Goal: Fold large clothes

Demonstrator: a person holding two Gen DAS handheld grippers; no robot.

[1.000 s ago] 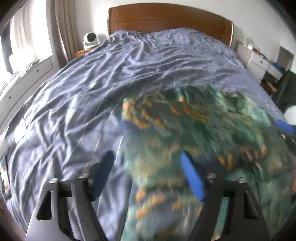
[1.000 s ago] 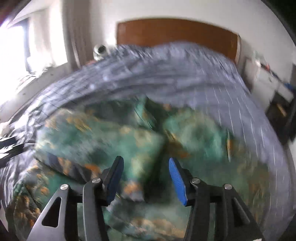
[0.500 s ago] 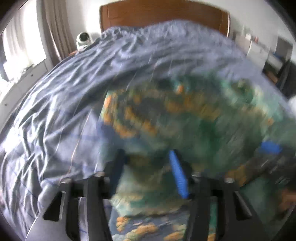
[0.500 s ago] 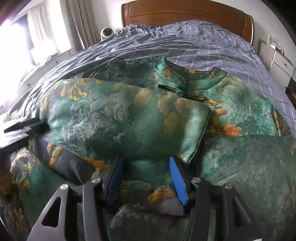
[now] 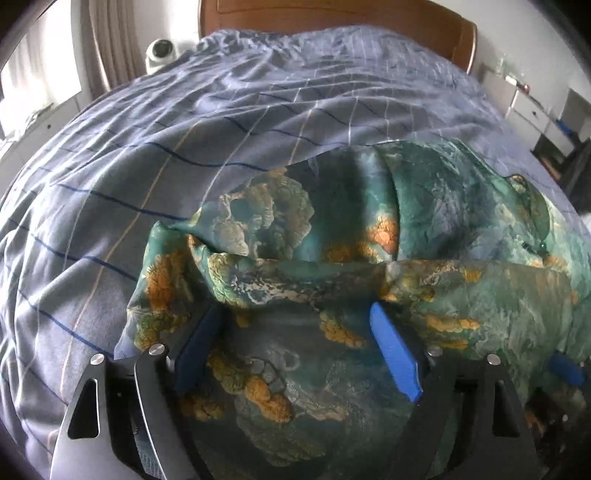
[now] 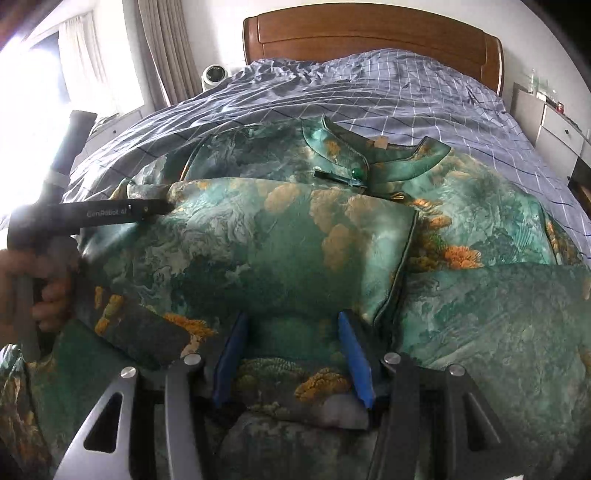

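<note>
- Left wrist view: left gripper (image 5: pixel 295 332) low over the garment (image 5: pixel 443 229), jaws wide and opening. Cloth lies under and between the blue pads (image 5: pixel 395 354); the pads do not press on it. Nothing held.
- Garment: green silk-like fabric with orange and cream print, spread on the bed (image 5: pixel 184 147), which has a blue checked cover. In this view its left edge is bunched into a ridge just ahead of the pads.
- Right wrist view: right gripper (image 6: pixel 291 350) partly open, with a folded flap of the garment (image 6: pixel 295 258) between its pads (image 6: pixel 354 354). Fabric fills the gap and both pads appear to touch it; reads as a grip on the fold.
- Collar (image 6: pixel 369 158) with a green button lies beyond the fold, toward the headboard (image 6: pixel 369 33).
- Same view, far left: a hand (image 6: pixel 48 291) holds the left gripper's handle; its dark finger (image 6: pixel 122 212) reaches onto the fold's left end.
- Small white camera (image 5: pixel 160 53) at the bed's far left corner.
</note>
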